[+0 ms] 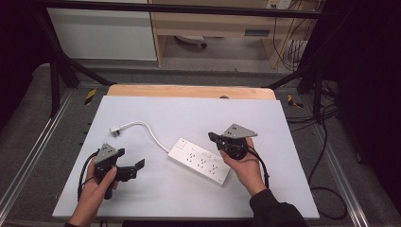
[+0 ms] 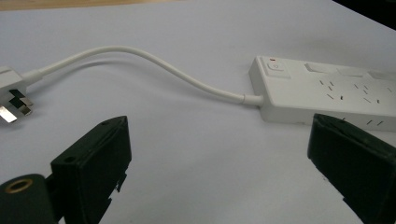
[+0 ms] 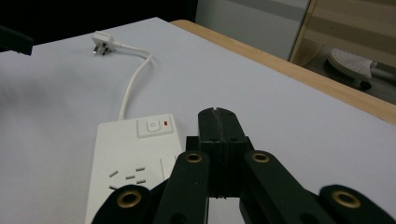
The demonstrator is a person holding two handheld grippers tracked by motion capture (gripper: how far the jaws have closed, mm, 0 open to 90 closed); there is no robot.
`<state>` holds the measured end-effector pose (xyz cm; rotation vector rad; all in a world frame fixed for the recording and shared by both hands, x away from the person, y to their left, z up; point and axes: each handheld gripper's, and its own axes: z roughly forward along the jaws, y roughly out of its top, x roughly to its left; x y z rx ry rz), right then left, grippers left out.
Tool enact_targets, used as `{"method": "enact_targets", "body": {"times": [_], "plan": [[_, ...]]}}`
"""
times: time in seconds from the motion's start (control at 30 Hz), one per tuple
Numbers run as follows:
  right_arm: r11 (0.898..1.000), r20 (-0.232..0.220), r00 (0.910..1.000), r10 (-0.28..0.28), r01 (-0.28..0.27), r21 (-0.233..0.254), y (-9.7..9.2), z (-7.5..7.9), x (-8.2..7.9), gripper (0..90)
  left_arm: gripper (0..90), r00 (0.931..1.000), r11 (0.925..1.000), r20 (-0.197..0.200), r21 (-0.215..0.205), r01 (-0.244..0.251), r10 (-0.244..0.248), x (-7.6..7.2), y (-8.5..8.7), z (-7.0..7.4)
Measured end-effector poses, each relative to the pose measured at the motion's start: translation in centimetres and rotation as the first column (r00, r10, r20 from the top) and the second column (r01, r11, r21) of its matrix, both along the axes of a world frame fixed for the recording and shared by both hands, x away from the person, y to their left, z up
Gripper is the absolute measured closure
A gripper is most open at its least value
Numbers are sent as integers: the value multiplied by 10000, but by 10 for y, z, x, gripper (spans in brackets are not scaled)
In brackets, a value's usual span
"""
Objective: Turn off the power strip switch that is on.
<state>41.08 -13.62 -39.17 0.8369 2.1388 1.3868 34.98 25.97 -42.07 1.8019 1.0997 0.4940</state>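
Left gripper (image 1: 131, 166): held in the left hand (image 1: 94, 191) at the near left of the sheet (image 1: 142, 198); jaws spread wide, nothing between them. Seen along its own jaws in the left gripper view (image 2: 219, 154), bare sheet lies between them, with the strip end just beyond the right jaw.

Right gripper (image 1: 213, 137): held in the right hand (image 1: 246, 168), just beside the strip's far long edge; jaws pressed together, nothing gripped (image 3: 218, 122).

Power strip (image 1: 199, 161): white, laid flat and slantwise at mid-sheet, between the two grippers. A switch (image 3: 153, 126) with a red mark is set at its cord end.

Cord (image 1: 153, 135): white, curved from the strip toward the far left.

Plug (image 1: 116, 129): white, lying on the sheet, well apart from both grippers.

Table (image 1: 189, 91): wooden edge seen beyond the sheet.
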Motion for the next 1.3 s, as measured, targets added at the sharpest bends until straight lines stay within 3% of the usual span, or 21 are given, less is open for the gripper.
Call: {"method": "enact_targets", "body": {"times": [0.57,1.3], "plan": [[10000,-773,9970,-51,48,-37,-1,-15,5,900,62,10000,10000,23,-39,71,-71,0,0,0],[9997,-1158,9931,-188,169,-173,-5,-30,10,900,62,9999,9999,-56,55,114,-114,0,0,-1]]}}
